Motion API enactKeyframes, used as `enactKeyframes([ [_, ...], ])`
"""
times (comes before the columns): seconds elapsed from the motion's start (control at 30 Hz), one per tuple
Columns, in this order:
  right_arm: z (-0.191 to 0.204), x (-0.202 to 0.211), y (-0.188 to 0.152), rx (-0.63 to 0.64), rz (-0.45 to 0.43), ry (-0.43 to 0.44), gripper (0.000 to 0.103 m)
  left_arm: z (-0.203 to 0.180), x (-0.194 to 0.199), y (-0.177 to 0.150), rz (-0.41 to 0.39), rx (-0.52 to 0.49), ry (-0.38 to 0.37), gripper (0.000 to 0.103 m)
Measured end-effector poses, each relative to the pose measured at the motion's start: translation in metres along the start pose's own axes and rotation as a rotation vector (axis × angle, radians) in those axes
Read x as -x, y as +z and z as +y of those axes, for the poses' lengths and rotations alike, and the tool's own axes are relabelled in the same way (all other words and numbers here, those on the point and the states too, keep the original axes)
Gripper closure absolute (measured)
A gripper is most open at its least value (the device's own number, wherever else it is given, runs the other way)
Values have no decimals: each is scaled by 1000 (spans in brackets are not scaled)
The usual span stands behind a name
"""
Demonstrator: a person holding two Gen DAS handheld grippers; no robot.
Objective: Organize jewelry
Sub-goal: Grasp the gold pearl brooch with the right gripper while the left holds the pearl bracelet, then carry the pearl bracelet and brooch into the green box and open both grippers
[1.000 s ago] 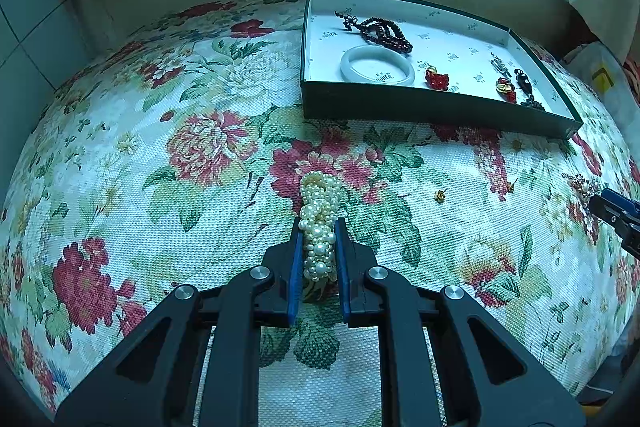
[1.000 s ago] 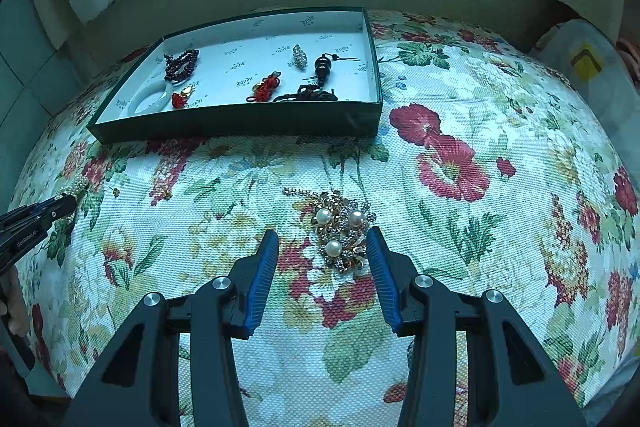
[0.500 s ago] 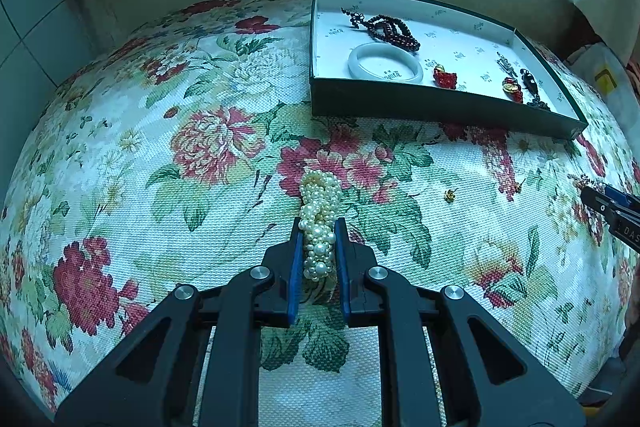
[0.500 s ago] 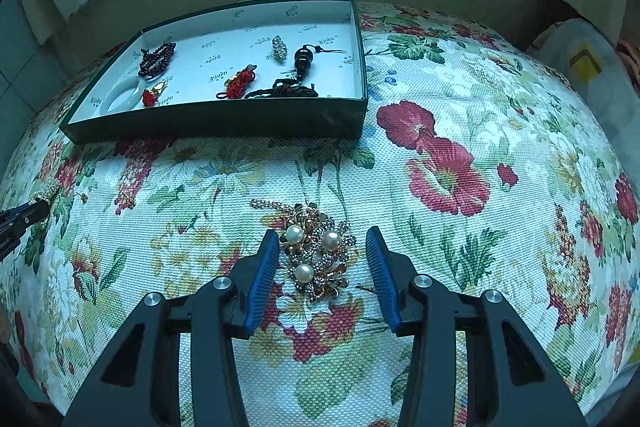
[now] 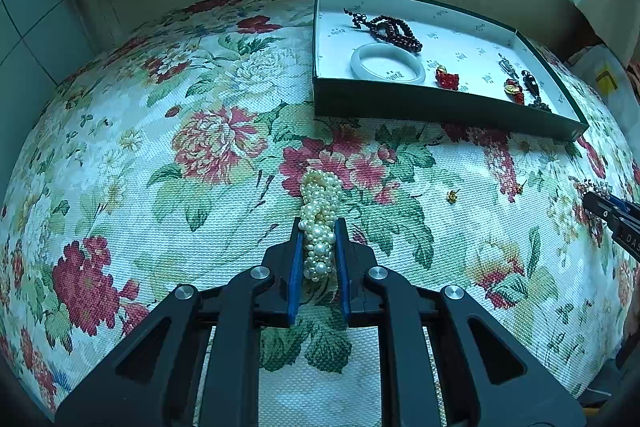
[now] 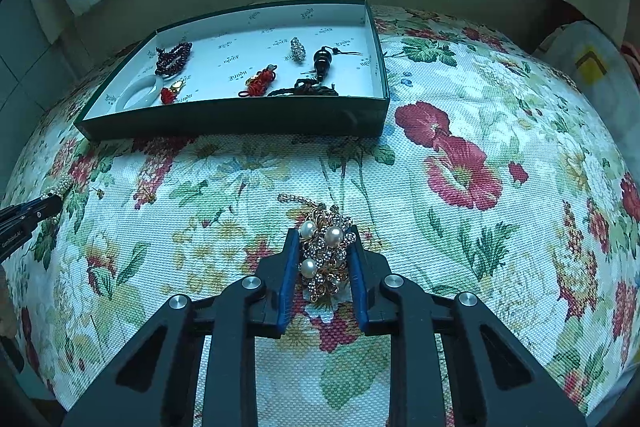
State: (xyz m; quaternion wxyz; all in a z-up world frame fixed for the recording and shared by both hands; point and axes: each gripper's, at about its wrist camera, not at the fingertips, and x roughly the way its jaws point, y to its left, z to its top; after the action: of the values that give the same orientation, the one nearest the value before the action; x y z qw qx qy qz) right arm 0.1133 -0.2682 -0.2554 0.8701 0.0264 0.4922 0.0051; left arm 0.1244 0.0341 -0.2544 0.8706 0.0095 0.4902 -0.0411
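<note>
My left gripper (image 5: 318, 227) is shut on a bunched white pearl necklace (image 5: 320, 211) that rests on the floral cloth. My right gripper (image 6: 324, 233) is shut on a gold brooch with three pearls (image 6: 324, 251), which also touches the cloth. A dark green box with a white lining (image 5: 440, 107) stands at the back and also shows in the right wrist view (image 6: 240, 119). It holds a white bangle (image 5: 386, 63), dark red beads (image 5: 392, 29), red knotted charms (image 6: 260, 83) and a black pendant (image 6: 322, 61).
A small gold earring (image 5: 452, 195) lies on the cloth between the two grippers. The right gripper tip (image 5: 612, 213) shows at the left view's right edge. A wall runs behind the table, and a white bag (image 6: 588, 67) sits at the far right.
My right gripper has closed its fingers onto the pearl brooch. My left gripper has stayed shut on the pearl necklace, and the view has shifted a little.
</note>
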Motion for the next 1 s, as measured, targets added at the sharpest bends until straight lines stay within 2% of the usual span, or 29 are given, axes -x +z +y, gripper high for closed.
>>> enactKeyframes([
  [1.0,6,16,-3,9,-25,18,79,-9,16,1,-25,-1,-6,89],
])
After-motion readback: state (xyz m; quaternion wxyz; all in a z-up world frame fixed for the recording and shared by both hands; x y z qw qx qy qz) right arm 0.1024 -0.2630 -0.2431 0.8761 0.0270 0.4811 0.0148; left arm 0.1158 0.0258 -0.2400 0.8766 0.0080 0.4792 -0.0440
